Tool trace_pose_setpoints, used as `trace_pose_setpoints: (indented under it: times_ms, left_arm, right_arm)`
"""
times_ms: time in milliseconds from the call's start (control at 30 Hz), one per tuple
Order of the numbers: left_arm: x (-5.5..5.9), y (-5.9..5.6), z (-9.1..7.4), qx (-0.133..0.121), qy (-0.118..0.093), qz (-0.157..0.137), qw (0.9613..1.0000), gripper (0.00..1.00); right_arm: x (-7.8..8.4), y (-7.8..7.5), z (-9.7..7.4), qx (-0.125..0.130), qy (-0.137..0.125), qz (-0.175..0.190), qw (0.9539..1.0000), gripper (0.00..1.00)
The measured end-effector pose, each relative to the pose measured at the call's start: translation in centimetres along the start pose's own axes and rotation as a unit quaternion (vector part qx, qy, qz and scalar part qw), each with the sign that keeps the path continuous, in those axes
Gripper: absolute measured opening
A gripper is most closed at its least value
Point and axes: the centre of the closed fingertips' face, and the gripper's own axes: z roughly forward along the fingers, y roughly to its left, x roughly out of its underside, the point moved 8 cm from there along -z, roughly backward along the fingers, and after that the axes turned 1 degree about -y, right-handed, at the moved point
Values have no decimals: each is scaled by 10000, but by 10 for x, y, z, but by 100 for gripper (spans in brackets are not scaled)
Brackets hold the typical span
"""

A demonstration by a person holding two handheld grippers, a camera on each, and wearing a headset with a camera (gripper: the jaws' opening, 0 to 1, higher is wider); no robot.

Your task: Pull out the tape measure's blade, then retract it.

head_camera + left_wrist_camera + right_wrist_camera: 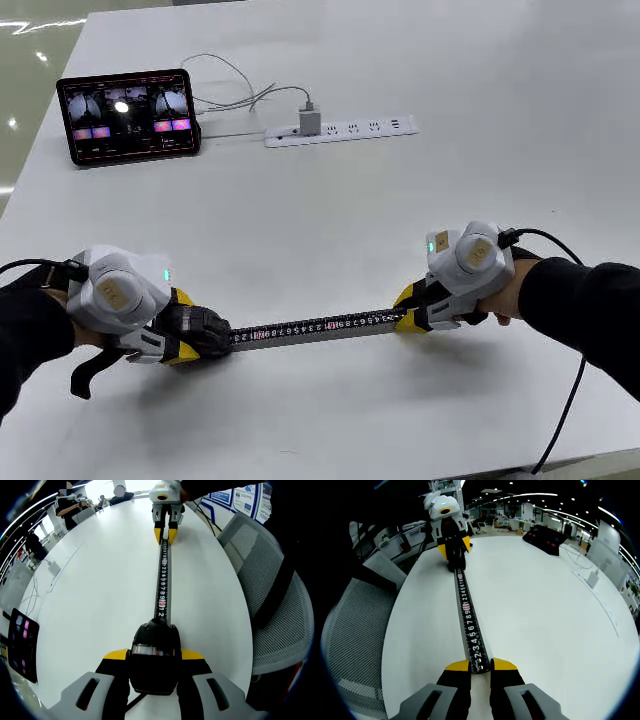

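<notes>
So here's the setup: the left tongs (190, 331) are clamped around the black body of the tape measure (155, 660), one yellow-tipped jaw on each side of the case, squeezing it snugly. The case sits low on the white worktop (400, 200), near the front edge on the person's left.

The blade (315, 327) is pulled out and runs straight across to the right tongs (408, 308), which are pinched narrow on its free end (in the right gripper view the tip of the blade sits right between the two yellow jaw tips). It's a dark blade with white numbers and a few red marks, number side up, stretched flat and low along the worktop. I can't tell whether it actually touches the surface.

Each gripper view looks straight down the blade at the other tongs at the far end, so the two are pretty much facing each other, well apart, with the blade taut between them. Black sleeves show behind both tongs in the head view, and a black cable trails off each one.

Farther back on the worktop there's a tablet (128, 115) propped up with its screen lit, and just beside it to the right a white power strip (345, 130) with a charger (309, 121) plugged in and thin cables looping behind. A grey mesh chair (270, 595) stands at the worktop's edge.
</notes>
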Motion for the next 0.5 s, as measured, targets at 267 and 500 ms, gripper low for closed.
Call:
trace_pose_setpoints:
  times_ms: [267, 500]
  left_arm:
    - [0, 0, 0, -12, 6, 0, 10000, 30]
    - [1, 0, 0, -20, 8, -12, 10000, 30]
  right_arm:
    - [3, 0, -3, 16, 6, 31, 10000, 9]
    - [4, 0, -4, 16, -10, 50, 10000, 10]
